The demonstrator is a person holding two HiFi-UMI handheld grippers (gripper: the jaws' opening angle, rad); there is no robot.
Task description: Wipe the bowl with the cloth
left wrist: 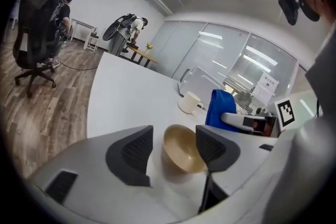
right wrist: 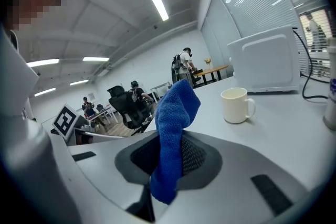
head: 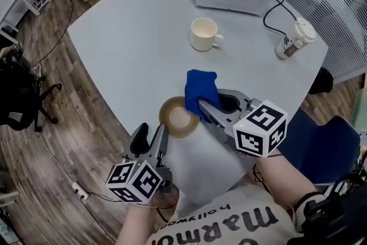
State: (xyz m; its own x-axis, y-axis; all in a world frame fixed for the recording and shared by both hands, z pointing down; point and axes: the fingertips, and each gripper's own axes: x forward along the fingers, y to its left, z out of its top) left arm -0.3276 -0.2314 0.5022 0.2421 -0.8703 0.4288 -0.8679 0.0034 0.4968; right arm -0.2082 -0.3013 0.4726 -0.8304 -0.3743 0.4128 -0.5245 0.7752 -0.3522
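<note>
Left gripper point(left wrist: 173, 150) standing wide open, bowl point(head: 179, 117) sitting just ahead between jaws, near desk point(head: 132, 37) edge, not pinched. Right gripper point(right wrist: 168, 157) clamping blue cloth point(head: 202, 89) just right of bowl. Advice: closing left on rim first, then sweeping cloth round inside.

Tan bowl point(head: 179, 117) rests on the table point(head: 132, 49); blue cloth point(head: 201, 89) bunched upright just beside it
</note>
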